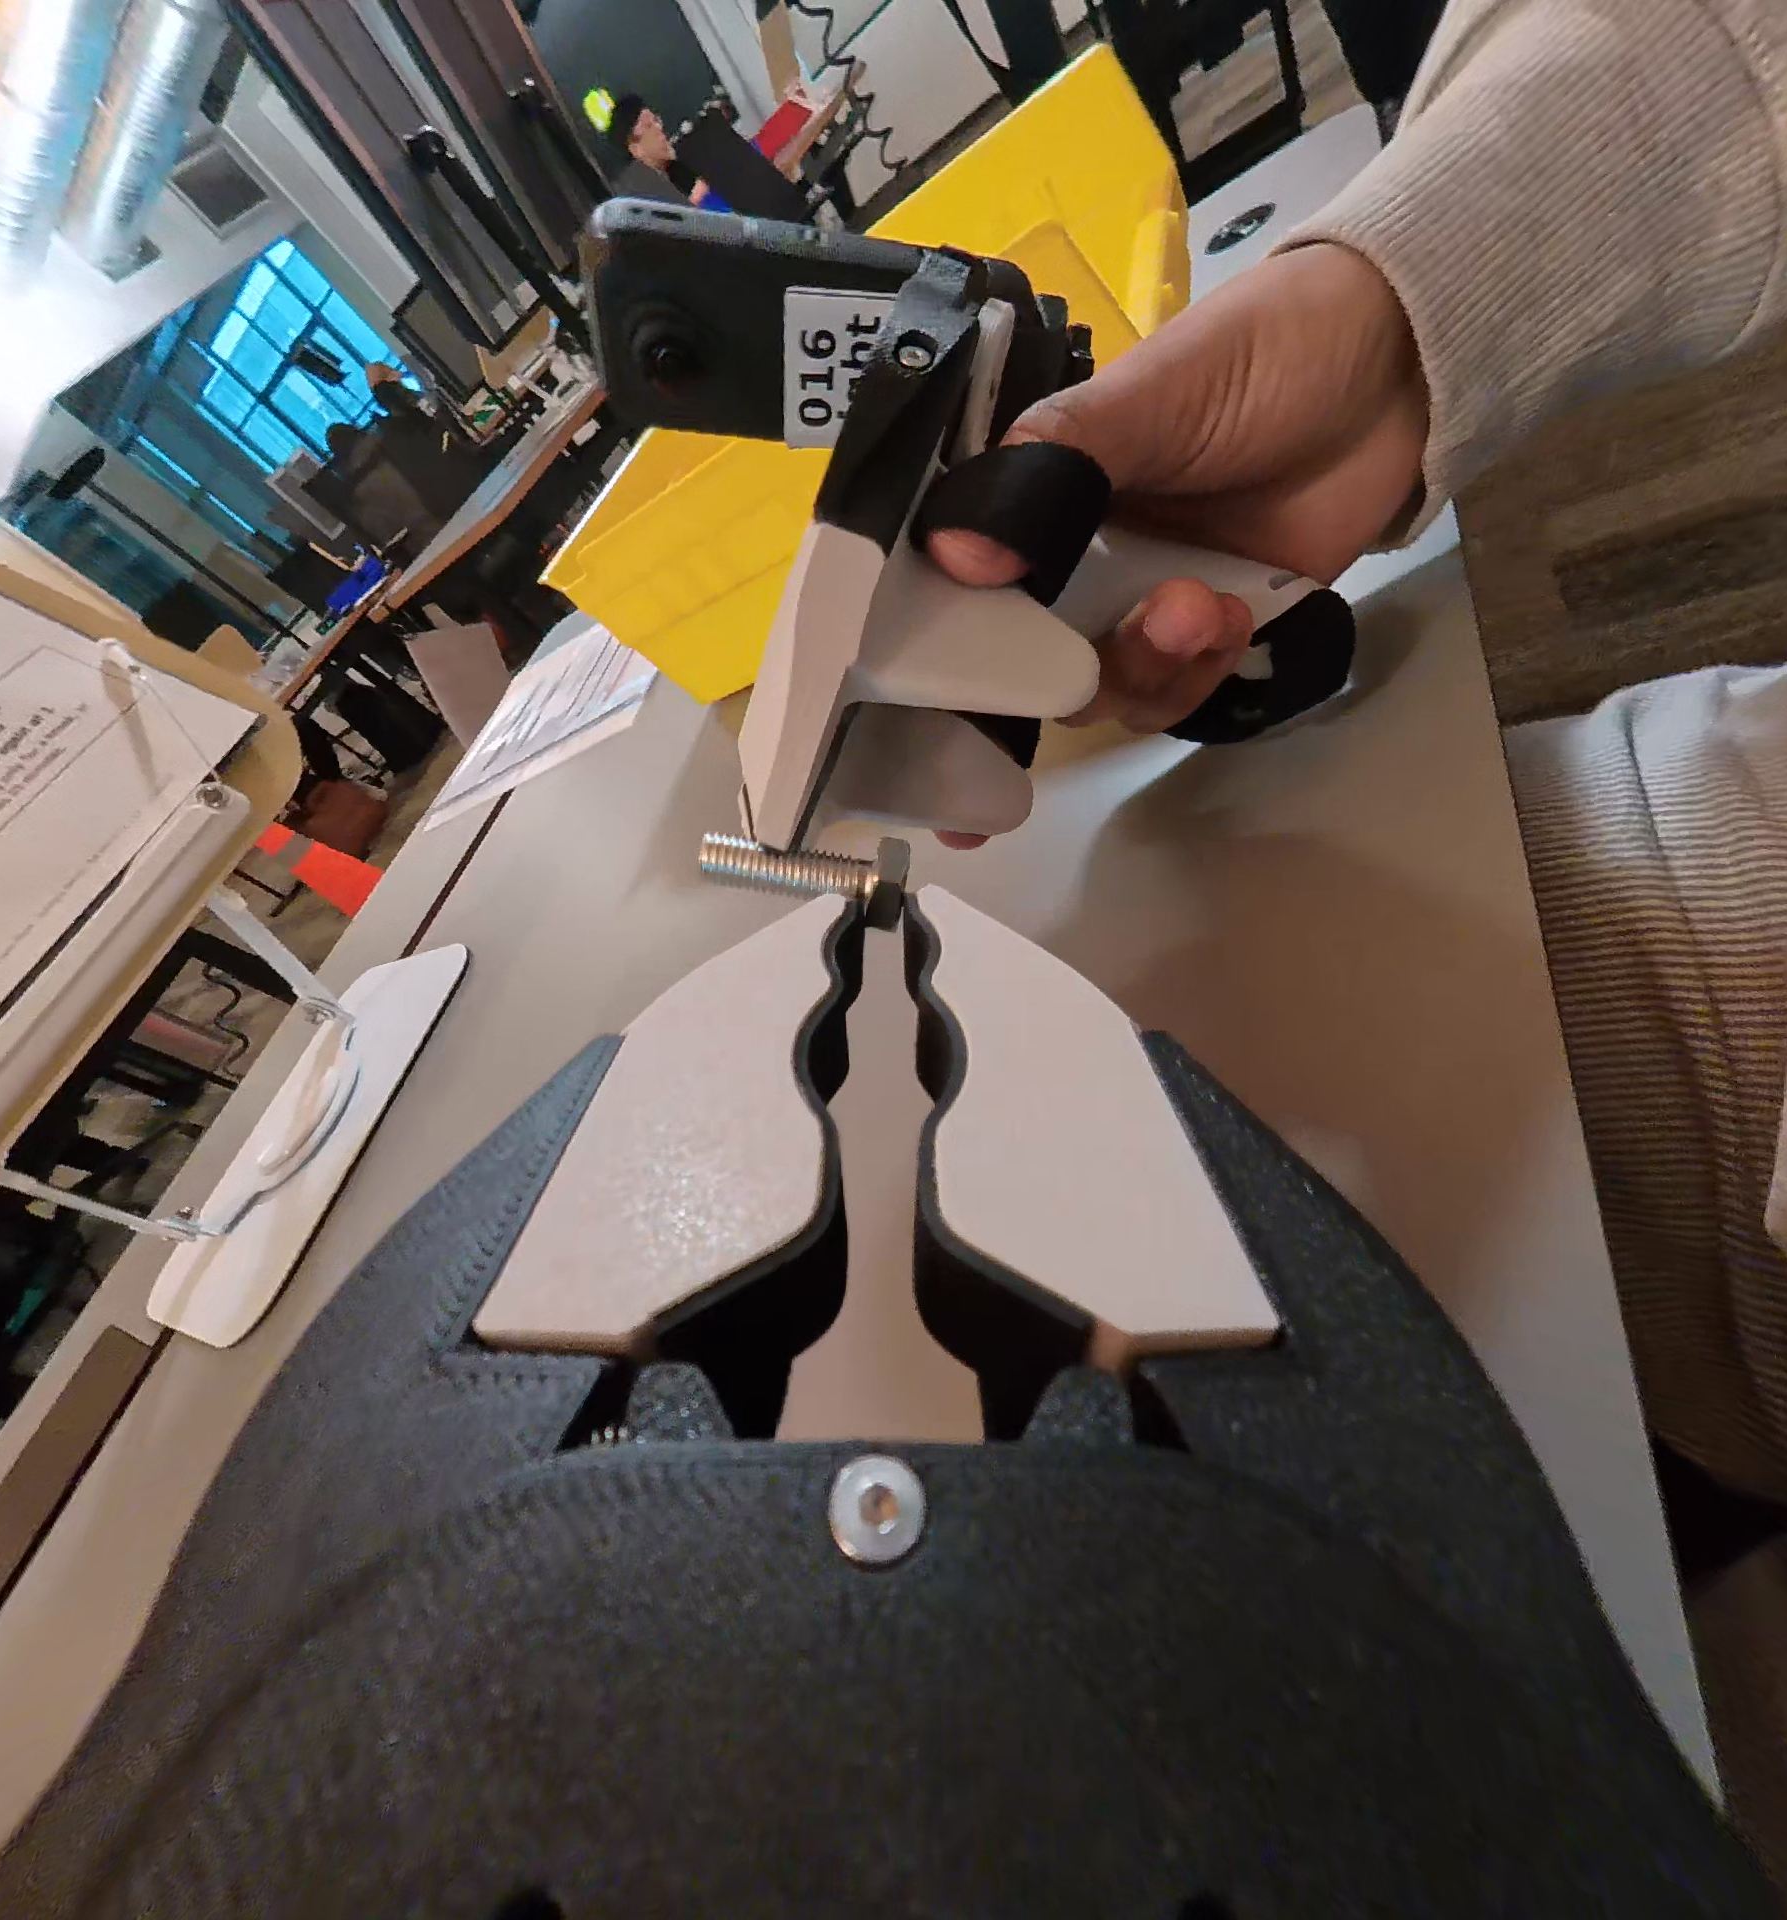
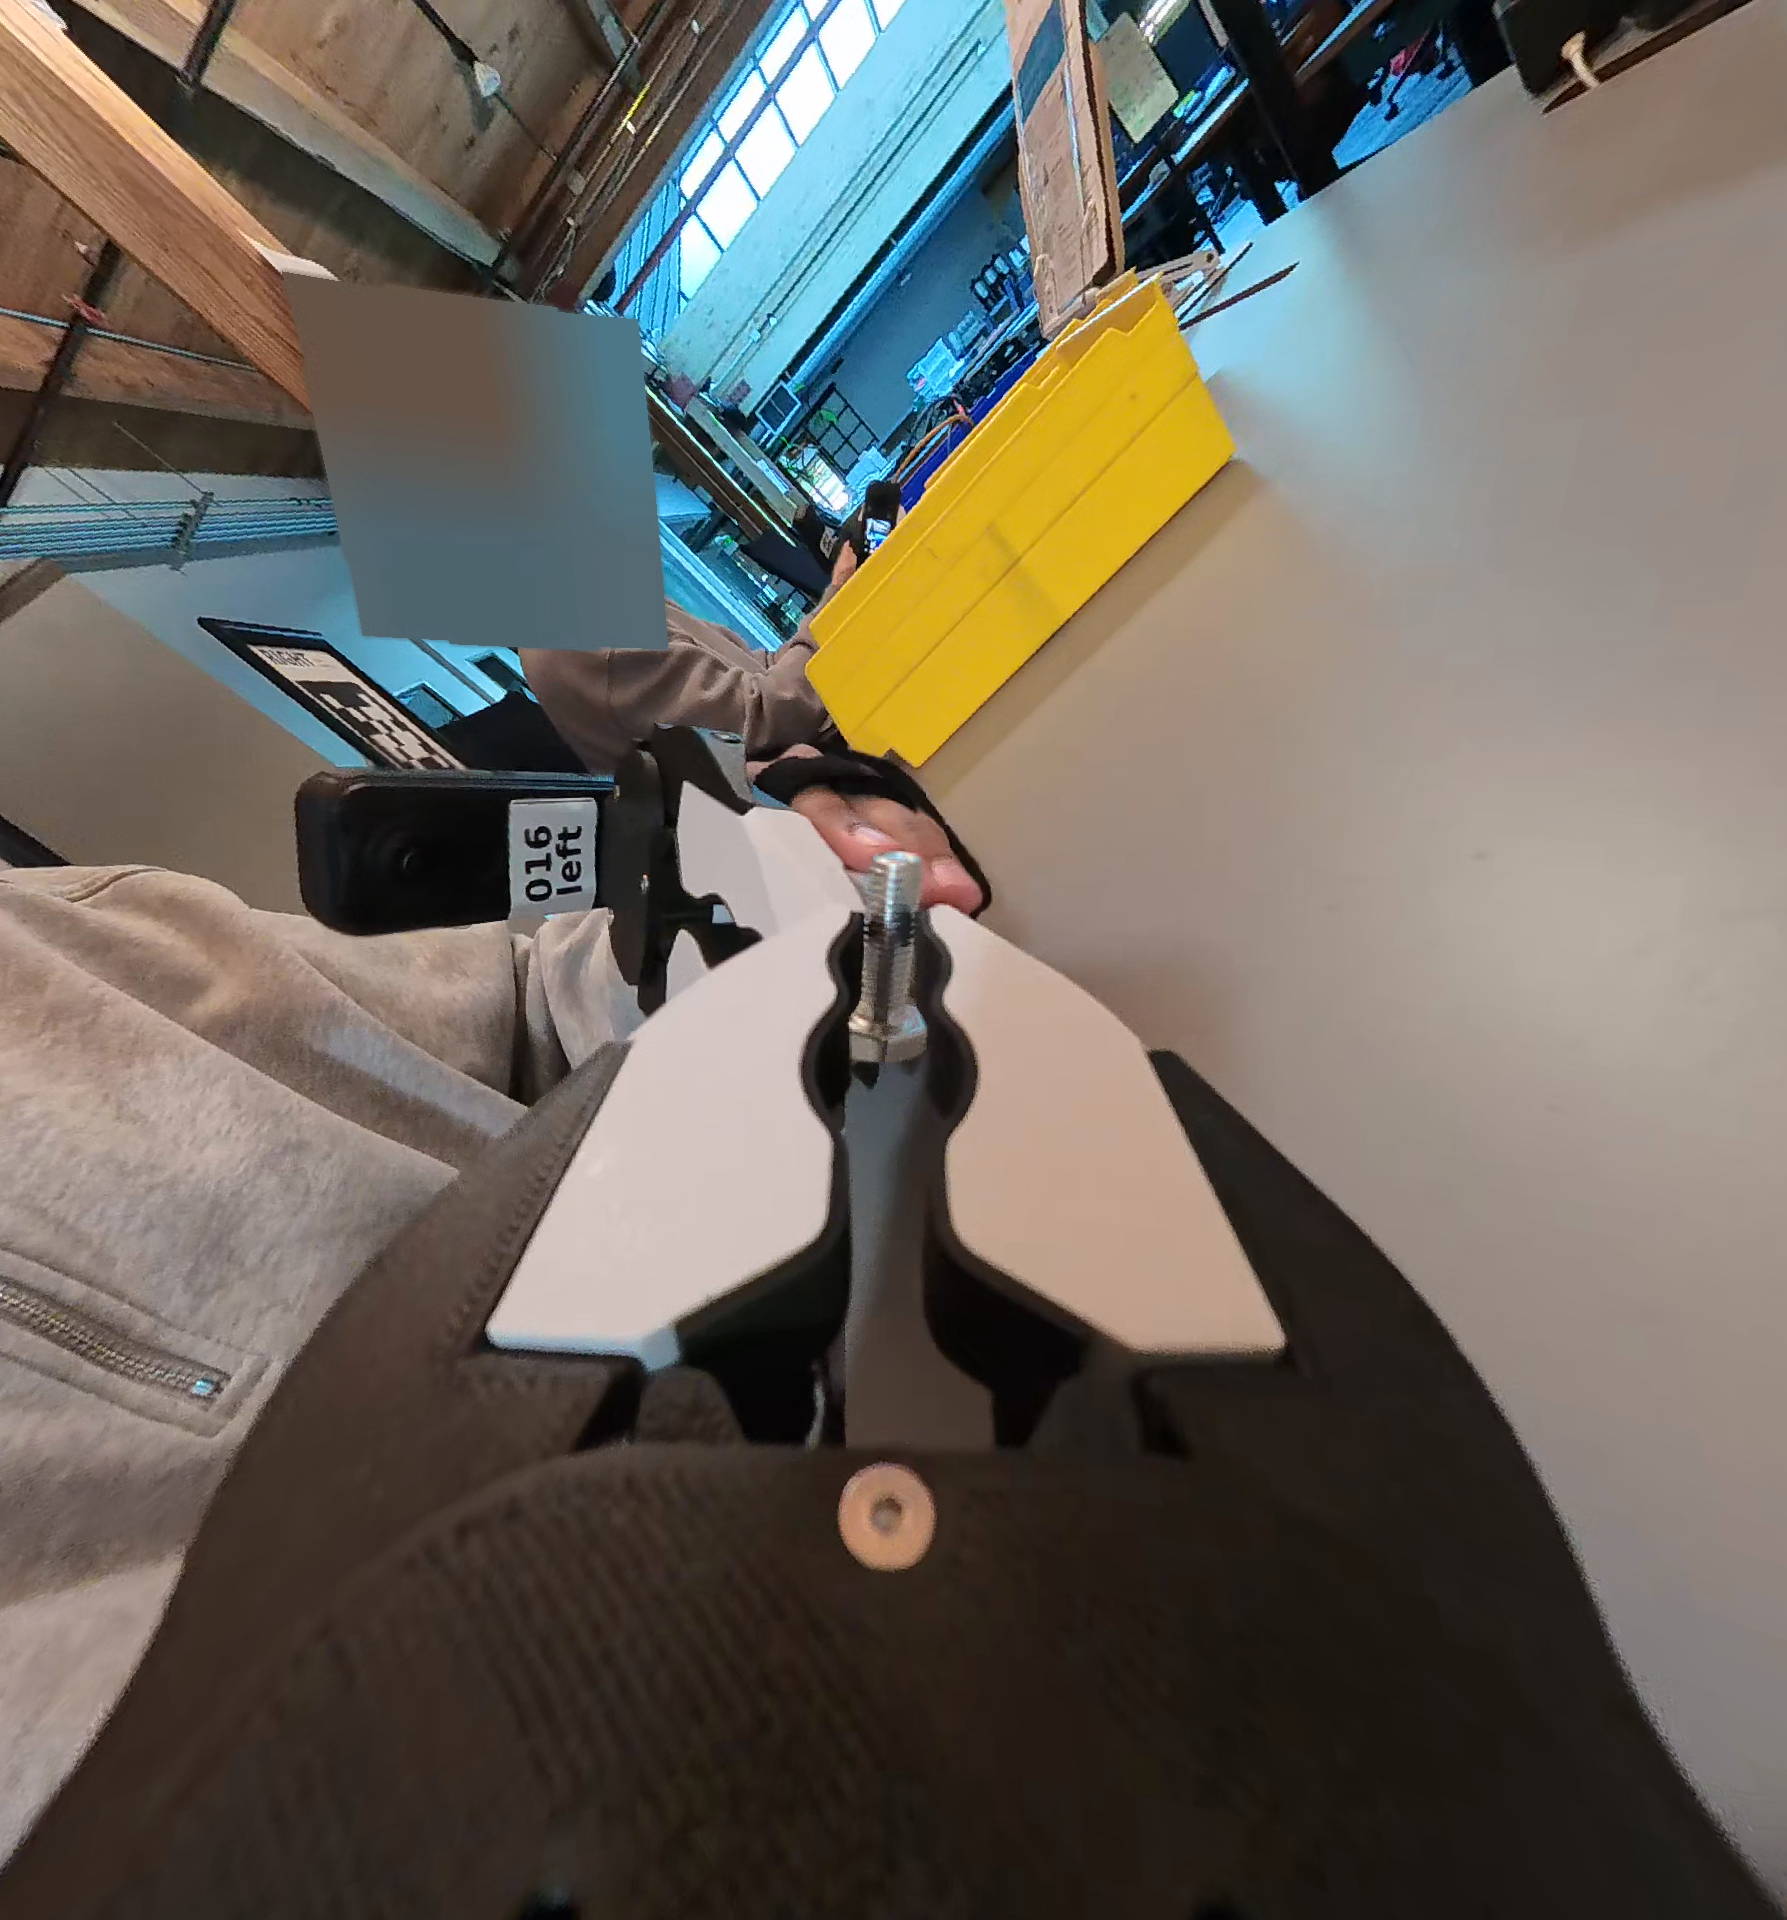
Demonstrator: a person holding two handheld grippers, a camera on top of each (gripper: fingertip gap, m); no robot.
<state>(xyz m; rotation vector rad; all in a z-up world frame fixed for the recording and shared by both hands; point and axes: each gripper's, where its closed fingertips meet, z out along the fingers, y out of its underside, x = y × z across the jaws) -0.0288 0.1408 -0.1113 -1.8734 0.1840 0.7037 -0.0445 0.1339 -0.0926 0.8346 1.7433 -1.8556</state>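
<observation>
- The left gripper (image 1: 881,920) has its jaws drawn almost together. Only the very tips pinch the dark hex end of the bolt (image 1: 780,868).
- The bolt is held clear above the table (image 1: 1284,1091). In the left wrist view it lies level, with its thread pointing left.
- The right gripper (image 2: 894,925) comes down on the bolt from above. Its jaws are nearly closed, with the threaded shank caught in the narrow gap at the tips.
- In the right wrist view the bolt stands crosswise to the fingers, hex end low and thread end high.
- Whether the dark hex piece is the bolt's own head or a nut, I cannot tell.
- Both holds are shallow, right at the fingertips, so I judge the bolt could slip or swivel. Even pressure from both sides suits it best.
- The two grippers meet at a right angle and almost touch, which leaves little room to tilt either one.
- A hand (image 1: 1232,436) grips the right gripper's handle.
- A yellow bin (image 1: 1034,239) stands well behind on the table.
- A clear sign stand (image 1: 276,1101) sits at the table's left edge.
</observation>
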